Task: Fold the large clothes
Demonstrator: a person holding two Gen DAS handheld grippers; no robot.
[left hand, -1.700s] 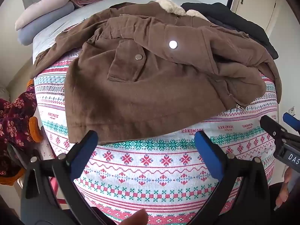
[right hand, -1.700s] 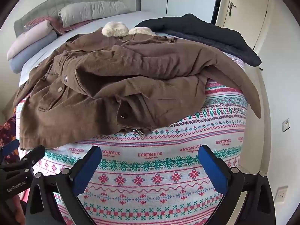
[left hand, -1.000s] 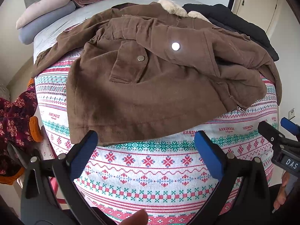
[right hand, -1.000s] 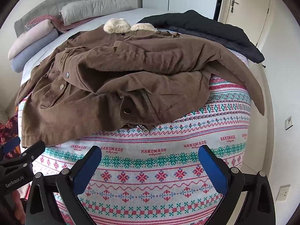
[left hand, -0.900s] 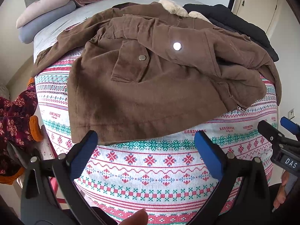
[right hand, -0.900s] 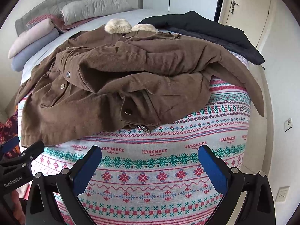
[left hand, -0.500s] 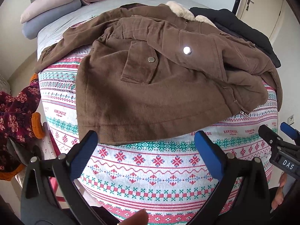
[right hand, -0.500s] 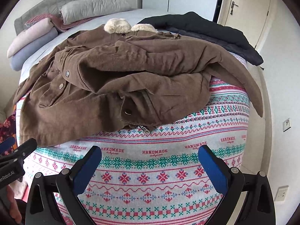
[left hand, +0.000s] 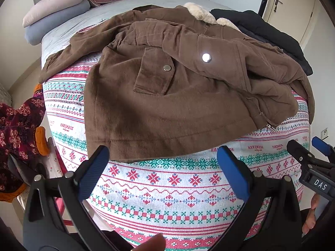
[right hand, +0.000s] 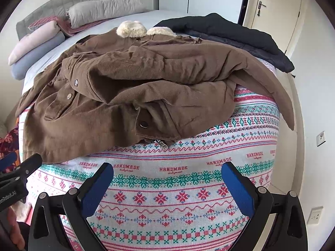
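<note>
Bed [right hand: 159, 14]: grey sheet, padded grey headboard at the far end; occupies most of both views.
Patterned blanket [left hand: 167, 188] [right hand: 167, 198]: white ground with red and green knitted-style bands and the word HANDMADE; spread over the near end of the bed and hanging down its front edge.
Brown jacket [left hand: 167, 104] [right hand: 146, 79]: large, corduroy-like cloth, cream fleece collar at the far end; lies across the blanket with the hem toward the cameras, one front panel and a sleeve turned over the body; one sleeve trails off the bed's right side, the other lies out to the left; snap buttons and a flap pocket face up, zip pull at the lower right corner.
Black coat [left hand: 268, 31] [right hand: 230, 33]: lies on the bed beyond the jacket, to the right, touching it near the collar.
Pillows [left hand: 56, 14] [right hand: 35, 48]: pink over blue-grey rolls at the far left; a grey cushion by the headboard.
Dark red patterned garment [left hand: 14, 129]: left of the bed, orange trim.
Left gripper [left hand: 163, 167]: blue pads spread wide, nothing between them; hovers just short of the jacket hem at the left side.
Right gripper [right hand: 167, 186]: pads spread wide, empty; above the blanket, near the zip corner, not touching.
</note>
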